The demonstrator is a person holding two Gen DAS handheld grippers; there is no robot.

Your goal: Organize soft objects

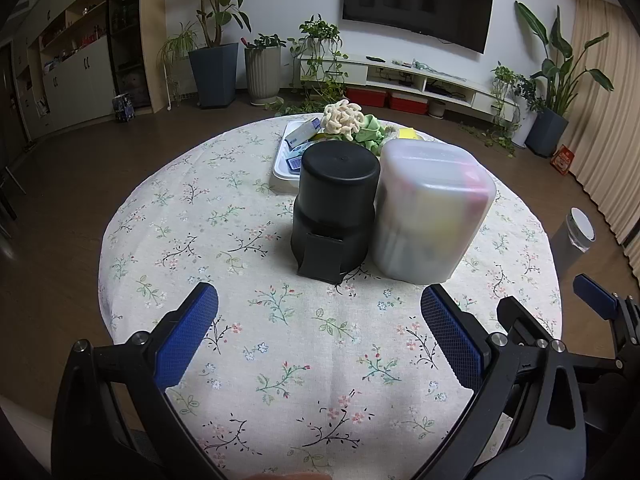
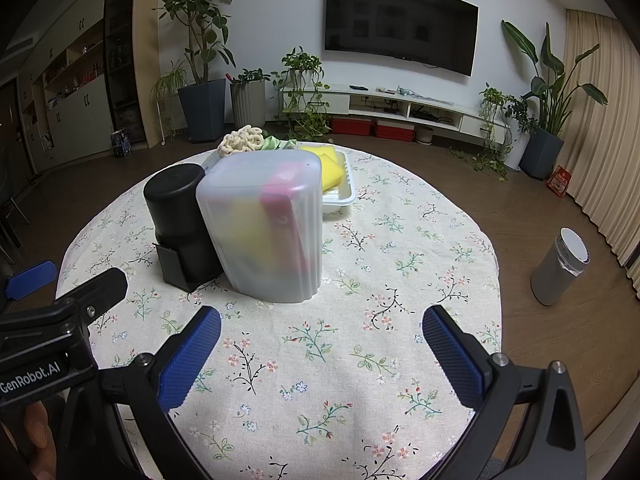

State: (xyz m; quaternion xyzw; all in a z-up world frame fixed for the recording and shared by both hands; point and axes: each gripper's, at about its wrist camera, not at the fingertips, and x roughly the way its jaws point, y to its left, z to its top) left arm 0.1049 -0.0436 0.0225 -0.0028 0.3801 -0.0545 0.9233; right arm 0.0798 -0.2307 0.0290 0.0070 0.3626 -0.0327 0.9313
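Both grippers, left gripper [image 1: 320,320] and right gripper [image 2: 322,344], hover spread and empty. The white tray [image 1: 282,170] of soft objects [image 1: 344,120] lies at twelve o'clock, behind black canister [image 1: 336,208] and frosted container [image 2: 268,224], nearer neither hand.

Left gripper [image 1: 319,312] and right gripper [image 2: 321,334] hover side by side, jaws spread, empty.

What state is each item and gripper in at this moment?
left gripper: open, empty, above the tablecloth.
right gripper: open, empty.
black canister: upright, lid on.
frosted container: upright, closed, coloured items inside.
white tray: behind both, filled.
yellow sponges: lying in the tray.
cream chenille cloth: heaped in the tray.
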